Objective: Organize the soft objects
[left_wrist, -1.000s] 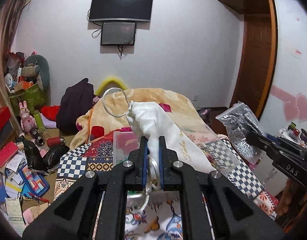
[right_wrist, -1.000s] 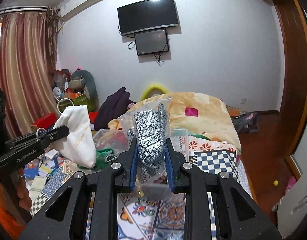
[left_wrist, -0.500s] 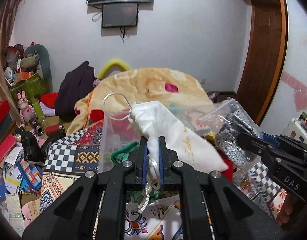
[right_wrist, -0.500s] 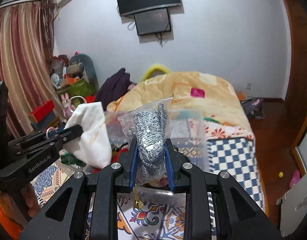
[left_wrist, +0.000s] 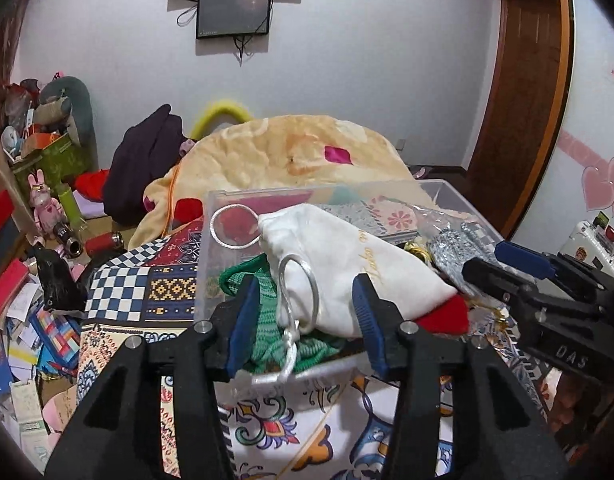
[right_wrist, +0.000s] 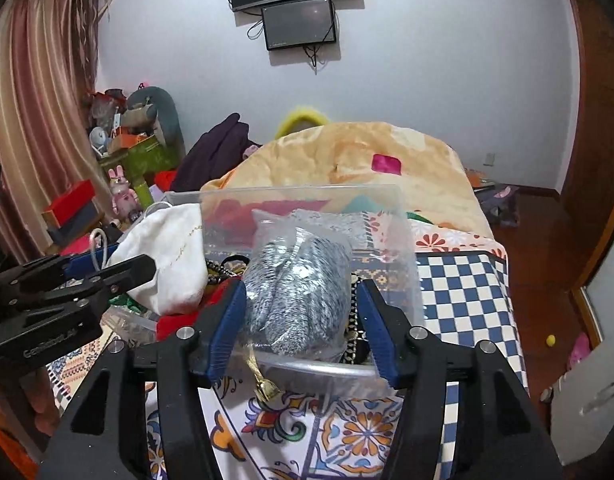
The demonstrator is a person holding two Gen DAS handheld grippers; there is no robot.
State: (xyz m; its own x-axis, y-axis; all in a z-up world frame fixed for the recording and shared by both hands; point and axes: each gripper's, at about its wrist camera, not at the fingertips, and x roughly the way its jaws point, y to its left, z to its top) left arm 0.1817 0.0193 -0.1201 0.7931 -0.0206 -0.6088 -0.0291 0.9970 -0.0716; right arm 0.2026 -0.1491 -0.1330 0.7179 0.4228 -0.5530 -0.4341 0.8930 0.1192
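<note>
A clear plastic bin stands on the patterned bedspread and also shows in the right wrist view. A white drawstring pouch lies in the bin on green knit fabric and a red item. My left gripper is open, its blue pads on either side of the pouch's cord end. A clear bag of grey speckled fabric lies in the bin's right part. My right gripper is open around it. The pouch also shows in the right wrist view.
A yellow blanket heap lies behind the bin. A dark garment lies at its left. Boxes, toys and papers clutter the floor at left. A wooden door stands at right. Two screens hang on the wall.
Both grippers lowered to the bin and opened. The white pouch and the bag of grey fabric were let go and now rest in the bin.
</note>
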